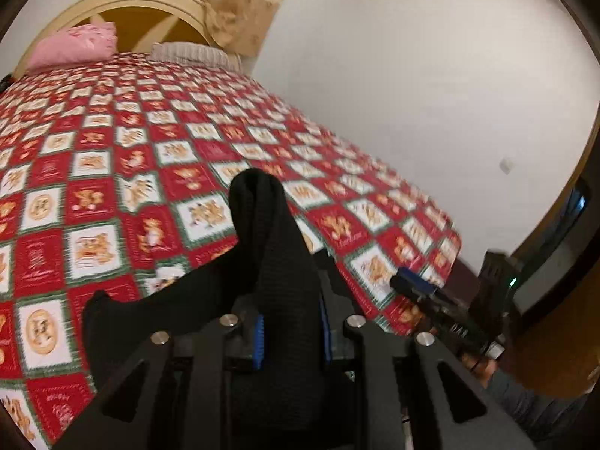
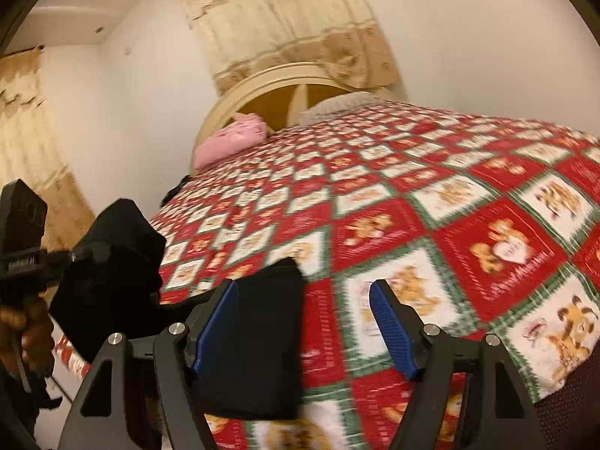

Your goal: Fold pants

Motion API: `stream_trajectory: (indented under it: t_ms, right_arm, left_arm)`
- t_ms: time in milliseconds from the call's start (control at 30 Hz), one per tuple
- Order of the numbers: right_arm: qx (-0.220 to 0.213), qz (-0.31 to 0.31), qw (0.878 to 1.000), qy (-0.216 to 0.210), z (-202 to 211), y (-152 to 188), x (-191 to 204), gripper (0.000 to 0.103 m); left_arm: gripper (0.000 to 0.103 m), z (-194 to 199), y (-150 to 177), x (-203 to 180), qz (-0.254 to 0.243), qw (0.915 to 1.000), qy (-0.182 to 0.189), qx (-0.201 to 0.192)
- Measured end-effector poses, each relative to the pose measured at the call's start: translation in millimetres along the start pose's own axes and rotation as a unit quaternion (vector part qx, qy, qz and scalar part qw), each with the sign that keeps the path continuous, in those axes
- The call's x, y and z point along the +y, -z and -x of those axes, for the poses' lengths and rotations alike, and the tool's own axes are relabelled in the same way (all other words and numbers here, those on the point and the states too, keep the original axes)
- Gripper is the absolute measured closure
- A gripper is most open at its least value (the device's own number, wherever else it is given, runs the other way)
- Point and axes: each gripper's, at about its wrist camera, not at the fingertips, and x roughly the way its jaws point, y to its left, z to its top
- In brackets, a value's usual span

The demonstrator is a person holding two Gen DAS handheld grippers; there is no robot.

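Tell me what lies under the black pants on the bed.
Under the black pants the red and white quilt shows all around them. The patch directly beneath is covered. The left gripper pinches one bunch of the cloth; the right gripper is open.

Black pants pinched in my left gripper, above the quilt

My left gripper (image 1: 290, 341) clamps the bunched black pants (image 1: 270, 247) between its blue pads (image 1: 258, 341); the fabric rises above the red checked quilt (image 1: 150, 157), my right gripper (image 1: 416, 288) beside the quilt's right edge.
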Motion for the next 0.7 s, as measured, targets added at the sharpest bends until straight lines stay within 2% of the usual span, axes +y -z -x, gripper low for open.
stream_trajectory:
  t_ms: [133,233,333,433,567,700]
  right_arm:
    - [0.007,-0.004,1.0,-0.005,-4.2,1.3,-4.0,0.029]
    - [0.006,-0.007,1.0,-0.014,-3.4,1.9,-3.8,0.029]
    - [0.003,-0.013,1.0,-0.023,-2.7,2.2,-6.3,0.029]
    - [0.001,-0.016,0.999,-0.035,-3.2,2.7,-7.4,0.029]
    - [-0.001,-0.014,0.999,-0.035,-2.8,3.8,-6.3,0.029]
    - [0.013,-0.013,0.998,-0.06,1.2,1.6,6.9,0.029]
  left_arm:
    - [0.08,-37.5,9.6,-10.6,-0.016,0.9992,-0.024,0.028]
    - [0.079,-60.3,18.8,-18.3,-0.015,0.9989,-0.019,0.04]
    - [0.073,-71.4,23.8,-29.7,-0.027,0.9986,-0.019,0.041]
    - [0.06,-63.6,29.4,-43.1,-0.041,0.9985,-0.007,0.035]
    - [0.04,-36.8,33.0,-47.2,-0.066,0.9975,-0.02,-0.011]
    - [0.037,-8.3,41.5,-24.8,-0.057,0.9955,-0.063,-0.043]
